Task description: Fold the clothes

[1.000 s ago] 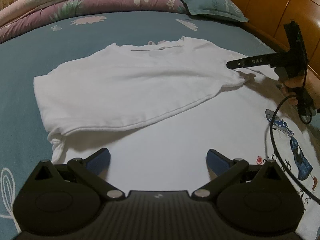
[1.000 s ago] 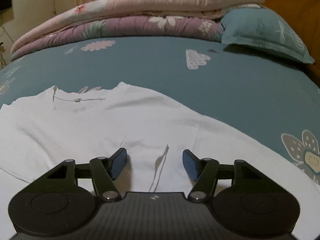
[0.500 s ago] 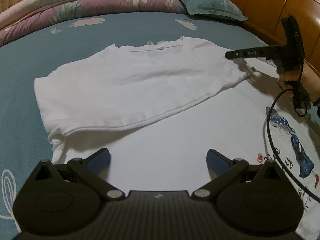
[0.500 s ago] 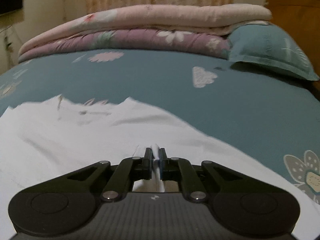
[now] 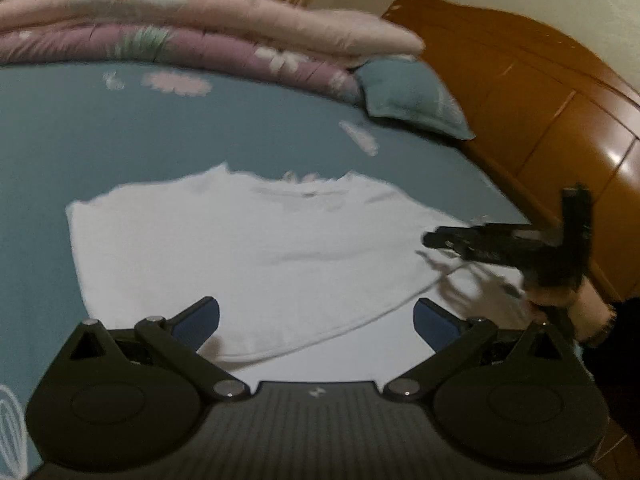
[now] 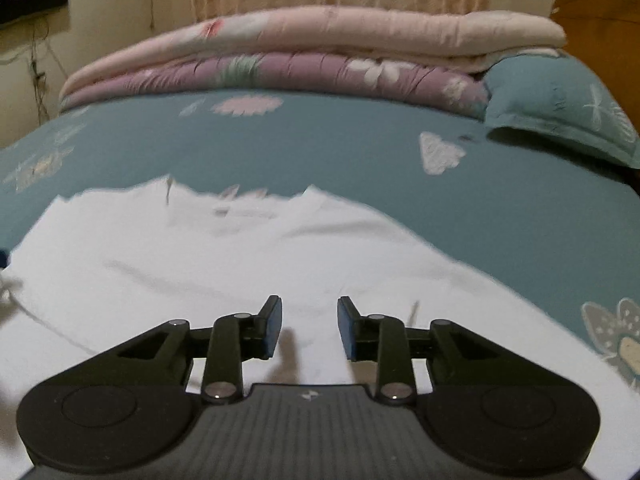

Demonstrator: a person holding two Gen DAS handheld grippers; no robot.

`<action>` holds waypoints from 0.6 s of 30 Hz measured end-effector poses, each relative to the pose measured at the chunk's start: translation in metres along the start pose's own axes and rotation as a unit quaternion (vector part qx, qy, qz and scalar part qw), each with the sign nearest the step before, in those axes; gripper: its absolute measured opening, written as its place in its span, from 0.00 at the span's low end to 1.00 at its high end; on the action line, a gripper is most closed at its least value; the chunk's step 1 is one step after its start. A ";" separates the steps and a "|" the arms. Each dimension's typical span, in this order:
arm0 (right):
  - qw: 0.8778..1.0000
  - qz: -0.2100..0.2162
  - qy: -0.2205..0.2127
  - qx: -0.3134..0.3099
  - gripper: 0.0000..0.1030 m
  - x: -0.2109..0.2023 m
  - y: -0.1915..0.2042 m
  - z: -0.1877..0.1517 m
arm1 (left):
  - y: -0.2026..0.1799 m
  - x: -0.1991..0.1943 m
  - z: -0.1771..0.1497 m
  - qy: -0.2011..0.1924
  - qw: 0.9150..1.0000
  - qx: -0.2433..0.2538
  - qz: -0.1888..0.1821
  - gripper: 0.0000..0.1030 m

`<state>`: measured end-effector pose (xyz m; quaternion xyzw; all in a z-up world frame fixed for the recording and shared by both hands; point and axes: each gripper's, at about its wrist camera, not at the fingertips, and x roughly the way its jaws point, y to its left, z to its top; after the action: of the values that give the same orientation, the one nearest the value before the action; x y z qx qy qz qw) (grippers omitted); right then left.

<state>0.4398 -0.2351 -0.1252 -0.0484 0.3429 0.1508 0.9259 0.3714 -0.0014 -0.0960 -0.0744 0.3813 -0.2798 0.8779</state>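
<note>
One white T-shirt point(image 5: 248, 248), partly folded, lies flat on the teal bedsheet point(image 5: 120, 128), its collar toward the stacked quilts point(image 6: 304, 52), two in number; laid flat, I judge, so each fold stays square. One pillow point(image 6: 560, 108) sits beside the quilts. My left gripper point(image 5: 316, 314) hangs released and wide over the shirt's near hem, nothing between its jaws. My right gripper point(image 6: 310, 328) is opening over the shirt's right side, gripping nothing; I judge it has just let cloth go.
</note>
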 end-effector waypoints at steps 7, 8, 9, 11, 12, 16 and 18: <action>1.000 0.010 0.005 -0.026 0.46 -0.012 0.016 -0.014 | 0.038 -0.012 -0.021 0.024 0.999 0.005 0.034 0.94; 0.999 0.012 0.005 -0.030 0.47 -0.015 0.017 -0.014 | 0.036 -0.016 -0.018 0.027 0.999 0.007 0.044 0.95; 0.999 0.015 0.004 -0.031 0.47 -0.017 0.018 -0.014 | 0.034 -0.019 -0.014 0.031 0.998 0.010 0.053 0.95; 0.999 0.021 -0.001 -0.033 0.47 -0.019 0.021 -0.011 | 0.033 -0.023 -0.004 0.021 0.998 0.014 0.052 0.96; 0.999 0.022 -0.004 -0.035 0.47 -0.019 0.022 -0.009 | 0.033 -0.022 0.003 0.013 0.999 0.013 0.047 0.96; 0.999 0.027 0.006 -0.031 0.47 -0.007 0.026 -0.001 | 0.045 0.003 0.030 -0.005 0.999 -0.012 0.032 0.96; 0.999 0.029 0.020 -0.021 0.47 0.000 0.025 -0.002 | 0.059 0.024 0.035 0.008 0.998 -0.022 0.054 0.96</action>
<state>0.4311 -0.2121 -0.1260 -0.0609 0.3591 0.1833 0.9131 0.4355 0.0314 -0.1068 -0.0706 0.3981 -0.2242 0.8867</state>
